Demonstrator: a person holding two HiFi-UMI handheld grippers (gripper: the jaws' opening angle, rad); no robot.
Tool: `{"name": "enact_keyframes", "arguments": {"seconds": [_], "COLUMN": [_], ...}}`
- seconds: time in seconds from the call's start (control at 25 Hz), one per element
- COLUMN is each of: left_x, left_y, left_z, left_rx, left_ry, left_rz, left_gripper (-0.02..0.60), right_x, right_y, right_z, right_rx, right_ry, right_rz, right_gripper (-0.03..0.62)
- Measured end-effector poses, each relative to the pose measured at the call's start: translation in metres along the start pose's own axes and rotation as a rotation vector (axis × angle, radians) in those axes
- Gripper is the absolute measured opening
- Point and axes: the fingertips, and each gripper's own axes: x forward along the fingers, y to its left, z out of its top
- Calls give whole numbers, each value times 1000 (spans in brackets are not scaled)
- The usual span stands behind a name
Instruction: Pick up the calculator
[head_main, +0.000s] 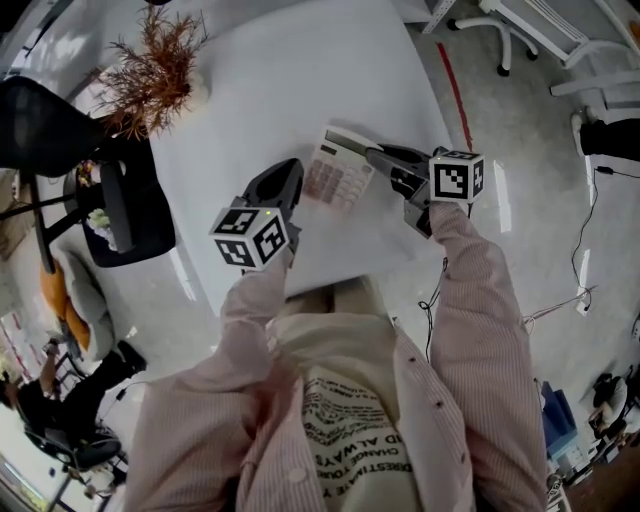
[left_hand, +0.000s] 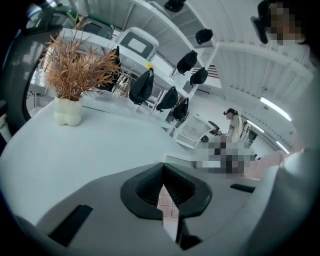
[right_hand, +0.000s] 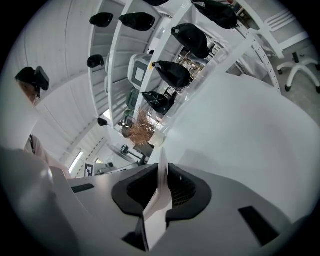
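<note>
A white calculator (head_main: 338, 168) with pinkish keys hangs just above the white table (head_main: 270, 80), gripped from both sides. My left gripper (head_main: 298, 190) is shut on its near left edge; in the left gripper view the keys (left_hand: 169, 207) show between the black pads. On the calculator's right edge my right gripper (head_main: 373, 157) is shut as well. The right gripper view shows the calculator (right_hand: 159, 205) edge-on, as a thin white slab clamped between the jaws.
A dried brown plant (head_main: 150, 70) in a white vase (left_hand: 68, 111) stands at the table's far left. A black office chair (head_main: 60, 140) sits left of the table. Shelving with black bags (right_hand: 175, 72) lines the room beyond the table.
</note>
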Motion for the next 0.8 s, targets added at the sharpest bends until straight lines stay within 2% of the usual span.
{"name": "enact_keyframes", "arguments": {"seconds": [0.28,0.48,0.8], "left_x": [-28,-48,-81], "left_y": [-6,-14,-27], "left_z": [18,39,69], "left_rx": [14,36,75], "left_ry": [-49,-94,-162], "left_rz": [1,-8,-27], "left_gripper": [2,2,2], "right_x": [-16,-24,-44], "right_y": [19,50,92], "right_z": [9,20,35], "right_rx": [30,51,35], "right_ry": [-128,-218,-318], "right_rz": [-27,-7,-30], "right_gripper": [51,51,51]}}
